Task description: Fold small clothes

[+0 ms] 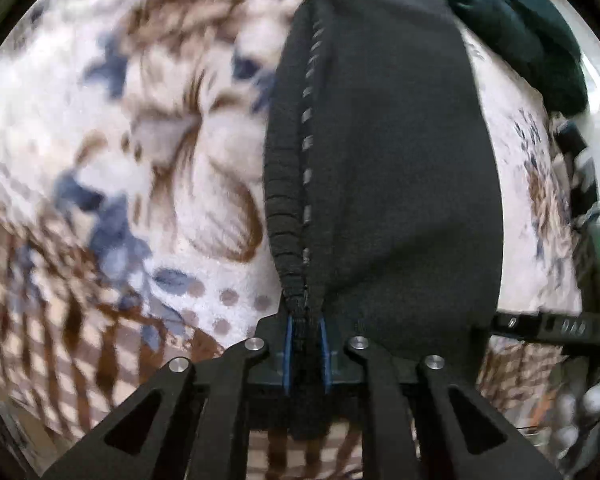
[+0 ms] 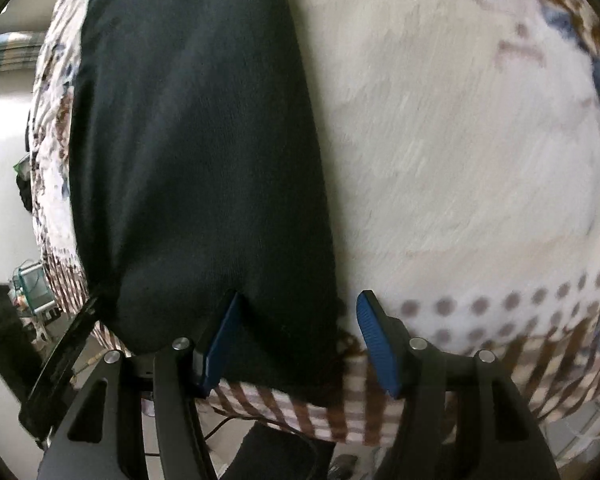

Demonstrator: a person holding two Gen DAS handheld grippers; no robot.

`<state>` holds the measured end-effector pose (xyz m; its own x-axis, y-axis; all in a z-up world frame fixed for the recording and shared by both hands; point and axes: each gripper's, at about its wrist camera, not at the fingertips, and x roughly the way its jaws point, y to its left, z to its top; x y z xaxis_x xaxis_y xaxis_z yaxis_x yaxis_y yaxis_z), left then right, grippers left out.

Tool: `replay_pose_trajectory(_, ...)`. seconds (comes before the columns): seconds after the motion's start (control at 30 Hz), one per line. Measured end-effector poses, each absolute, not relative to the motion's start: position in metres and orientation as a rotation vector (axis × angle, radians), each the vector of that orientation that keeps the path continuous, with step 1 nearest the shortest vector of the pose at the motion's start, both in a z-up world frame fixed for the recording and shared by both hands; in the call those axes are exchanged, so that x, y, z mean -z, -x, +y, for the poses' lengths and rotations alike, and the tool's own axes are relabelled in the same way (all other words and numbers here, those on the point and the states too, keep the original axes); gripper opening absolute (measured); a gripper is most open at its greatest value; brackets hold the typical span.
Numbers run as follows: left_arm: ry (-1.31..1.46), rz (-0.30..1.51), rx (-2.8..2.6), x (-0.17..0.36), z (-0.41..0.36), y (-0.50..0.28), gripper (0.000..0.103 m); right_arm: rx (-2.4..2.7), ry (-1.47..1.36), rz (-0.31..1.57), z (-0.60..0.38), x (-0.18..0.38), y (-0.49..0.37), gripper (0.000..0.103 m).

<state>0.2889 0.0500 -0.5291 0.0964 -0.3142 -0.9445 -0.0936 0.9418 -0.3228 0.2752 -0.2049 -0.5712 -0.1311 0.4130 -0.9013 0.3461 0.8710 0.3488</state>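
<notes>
At six o'clock of the left view, the left claw (image 1: pixel 305 354) is clamped on the elastic hem of the black garment (image 1: pixel 384 184), probably to stretch it over the patterned blanket (image 1: pixel 148 168), while the right claw (image 2: pixel 296 342) stands apart around its corner.

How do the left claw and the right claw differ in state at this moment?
The left claw is shut, its blue pads pinching the ribbed edge of the black garment; the right claw is open, gripping nothing. The garment rises straight out of the left claw, while its corner merely lies between the right claw's spread pads. Both hang over the patterned blanket.
</notes>
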Motion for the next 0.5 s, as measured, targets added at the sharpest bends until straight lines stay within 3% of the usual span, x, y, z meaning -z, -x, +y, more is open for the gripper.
replay_pose_trajectory(0.07, 0.439, 1.475, 0.195, 0.526, 0.061, -0.292, 0.012, -0.062, -0.605, 1.737, -0.198, 0.571, -0.274, 0.062)
replay_pose_trajectory(0.1, 0.46, 1.464, 0.206, 0.521, 0.062, -0.292, 0.018, -0.059, -0.598, 1.736, -0.195, 0.57, -0.274, 0.062)
replay_pose_trajectory(0.2, 0.508, 1.435, 0.219, 0.508, 0.065, -0.287, 0.052, -0.036, -0.572, 1.726, -0.188, 0.567, -0.273, 0.062)
replay_pose_trajectory(0.23, 0.514, 1.443, 0.214, 0.509, 0.062, -0.286, 0.056, -0.024, -0.571, 1.722, -0.185, 0.567, -0.273, 0.062)
replay_pose_trajectory(0.47, 0.412, 1.485, 0.151, 0.528, 0.04, -0.278, 0.052, 0.01, -0.531, 1.7, -0.184, 0.564, -0.277, 0.062)
replay_pose_trajectory(0.5, 0.39, 1.467, 0.125, 0.53, 0.037, -0.277, 0.024, 0.014, -0.517, 1.695, -0.184, 0.564, -0.278, 0.062)
